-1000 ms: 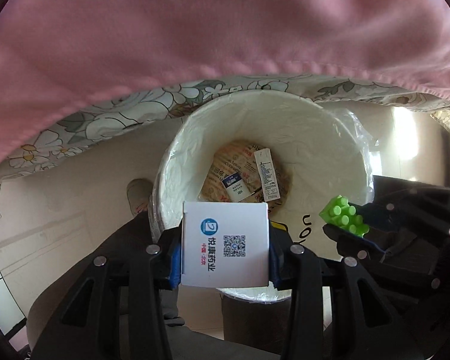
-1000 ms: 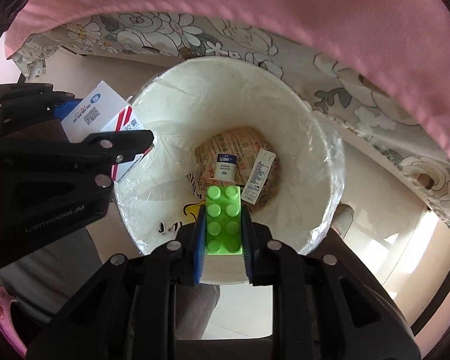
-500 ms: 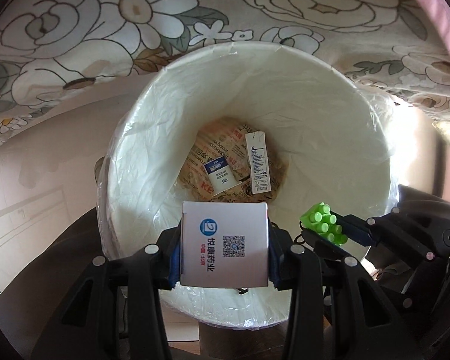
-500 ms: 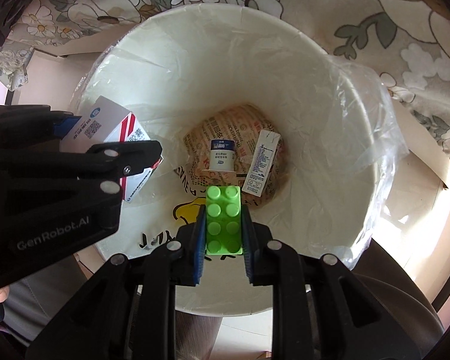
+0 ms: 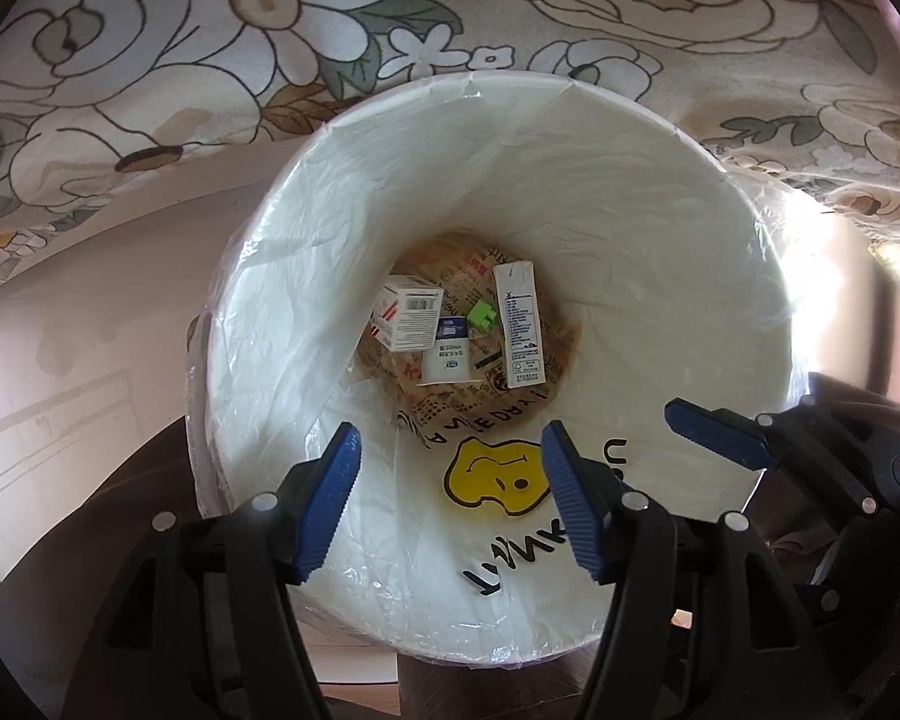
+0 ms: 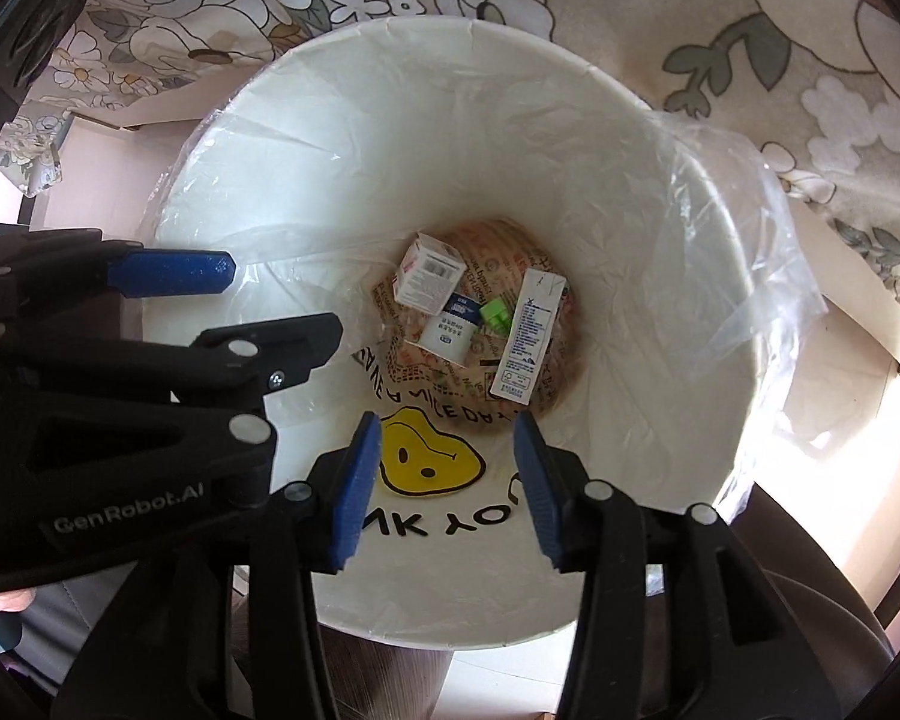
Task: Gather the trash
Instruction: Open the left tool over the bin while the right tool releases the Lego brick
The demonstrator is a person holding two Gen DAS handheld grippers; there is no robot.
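And we let go — both pairs of jaws have just been opening, and nothing sits between the pads of either one. Our left gripper [image 5: 447,495] hangs over the near rim of the bin [image 5: 600,138], released and empty; our right gripper [image 6: 450,483] hangs beside it, just as empty, its blue pads apart over the yellow smiley [image 6: 429,459] printed on the liner [image 6: 744,228].

Down at the bottom, the trash is in. The white box [image 5: 411,313] lies at the left of the pile, barcode up. The green brick [image 5: 481,319] sits just right of it, touching the small carton [image 5: 447,354], and the long carton [image 5: 521,324] lies on the right. All of it rests on a printed paper wrapper [image 5: 486,402] on the floor of the bin.

So the drop looks done, and done cleanly: both pieces landed in the middle, well clear of the liner walls. To finish this step well, we should lift both grippers straight up, keeping the pads off the thin plastic so it doesn't snag or pull off the rim. We'd keep the jaws apart as we rise and steer the two grippers clear of each other — they're close. Then we can look for more trash beyond the flowered cloth [image 5: 270,30] at the far side.
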